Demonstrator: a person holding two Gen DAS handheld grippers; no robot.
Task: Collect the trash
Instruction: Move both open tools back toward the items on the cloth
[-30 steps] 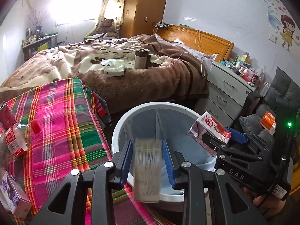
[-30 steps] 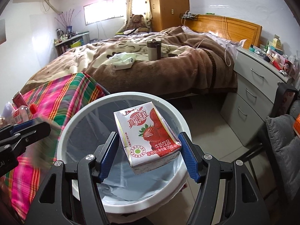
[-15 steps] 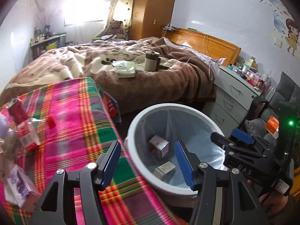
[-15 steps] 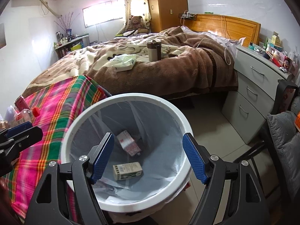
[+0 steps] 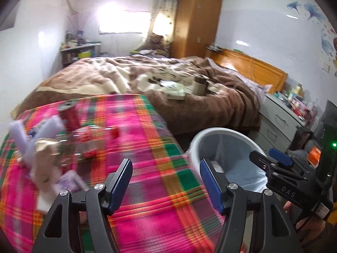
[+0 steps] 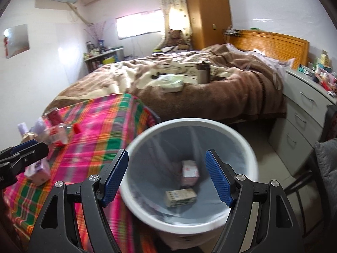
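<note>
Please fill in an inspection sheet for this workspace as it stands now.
Surface: plaid tablecloth, partly bare.
Job's things: two cartons in the white bin; red can, plastic bottle and purple carton on the cloth.
Clutter: plush toy on the cloth.
Grippers: left gripper opening, empty; right gripper open, empty, over the bin.
Cables: a white one on the bed.
Surroundings: bed, drawers, wardrobe.

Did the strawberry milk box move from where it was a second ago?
Yes. The milk box was between the right tool's fingers above the bin's rim; now it lies at the bin's bottom.
</note>
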